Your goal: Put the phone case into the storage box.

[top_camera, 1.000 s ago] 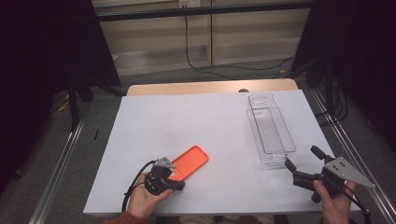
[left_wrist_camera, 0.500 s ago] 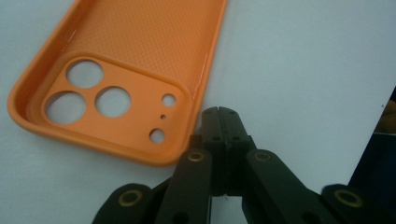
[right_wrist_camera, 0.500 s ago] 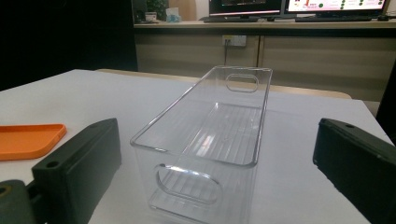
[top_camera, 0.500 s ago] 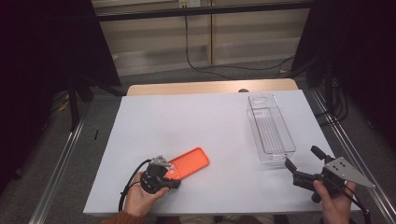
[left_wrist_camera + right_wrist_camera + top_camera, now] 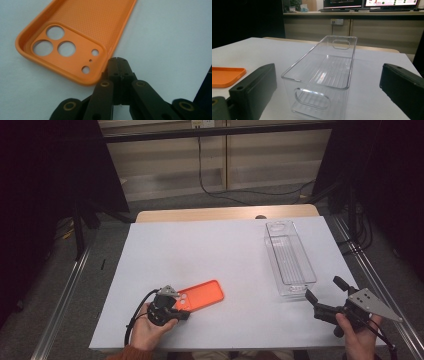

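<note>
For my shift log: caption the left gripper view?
Closed left tongs beside the camera-cutout corner of the orange phone case.

both claws are black with brass-ringed screw holes; the left claw (image 5: 117, 68) trails a black cable, the right claw (image 5: 322, 293) carries a grey three-cornered plate. a rust-coloured sleeve (image 5: 131, 354) covers the left wrist.

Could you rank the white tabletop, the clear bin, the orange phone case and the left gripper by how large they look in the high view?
1. White tabletop
2. Clear bin
3. Orange phone case
4. Left gripper, though the hand hides part of it, so this last place is unsure.
</note>
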{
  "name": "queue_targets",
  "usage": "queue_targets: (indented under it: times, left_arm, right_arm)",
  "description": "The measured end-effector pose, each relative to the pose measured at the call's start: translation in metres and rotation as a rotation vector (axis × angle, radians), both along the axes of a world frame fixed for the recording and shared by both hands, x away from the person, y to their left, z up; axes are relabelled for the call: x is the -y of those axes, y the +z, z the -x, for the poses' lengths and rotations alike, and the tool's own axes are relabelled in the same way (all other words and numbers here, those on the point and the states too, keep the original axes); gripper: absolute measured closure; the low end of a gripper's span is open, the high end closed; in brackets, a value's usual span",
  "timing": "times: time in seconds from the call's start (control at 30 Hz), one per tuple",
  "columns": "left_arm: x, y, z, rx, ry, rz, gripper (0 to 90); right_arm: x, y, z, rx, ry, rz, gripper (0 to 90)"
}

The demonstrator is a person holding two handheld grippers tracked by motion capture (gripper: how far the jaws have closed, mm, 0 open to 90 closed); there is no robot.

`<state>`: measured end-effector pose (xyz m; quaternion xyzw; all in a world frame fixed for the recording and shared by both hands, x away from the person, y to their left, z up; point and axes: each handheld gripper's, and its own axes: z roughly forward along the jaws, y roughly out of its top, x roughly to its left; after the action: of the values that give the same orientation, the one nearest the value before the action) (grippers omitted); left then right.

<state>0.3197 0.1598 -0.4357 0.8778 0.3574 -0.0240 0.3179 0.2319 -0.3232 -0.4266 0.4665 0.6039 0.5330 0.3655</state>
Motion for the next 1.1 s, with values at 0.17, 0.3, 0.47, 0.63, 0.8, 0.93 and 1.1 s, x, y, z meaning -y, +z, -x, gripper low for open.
queue_targets:
  times: [0.17, 0.3, 0.47, 0.63, 0.8, 0.93, 1.1]
  left_arm:
    - [-0.004, 0.001, -0.003, 0.001, -0.001, -0.012, 90.0]
    - [-0.005, 0.001, -0.004, 0.003, 0.004, -0.015, 90.0]
    - [-0.007, 0.001, -0.005, 0.011, 0.016, -0.021, 90.0]
    - [-0.009, 0.001, -0.006, 0.013, 0.023, -0.026, 90.0]
    - [-0.01, 0.001, -0.008, 0.015, 0.04, -0.026, 90.0]
    - [-0.011, 0.001, -0.01, 0.02, 0.041, -0.032, 90.0]
    - [-0.012, 0.002, -0.014, 0.022, 0.047, -0.036, 90.0]
  right_arm:
    - [0.0, 0.0, 0.0, 0.001, 0.002, 0.005, 0.2]
    - [0.0, 0.0, 0.0, -0.001, 0.002, 0.002, 0.2]
    - [0.0, 0.0, 0.0, 0.0, 0.0, 0.003, 0.2]
    - [0.0, 0.0, 0.0, 0.001, -0.001, 0.002, 0.2]
    - [0.0, 0.0, 0.0, 0.001, 0.0, 0.002, 0.2]
    - [0.0, 0.0, 0.0, 0.001, -0.002, 0.002, 0.2]
    - [0.0, 0.0, 0.0, 0.002, -0.003, 0.003, 0.2]
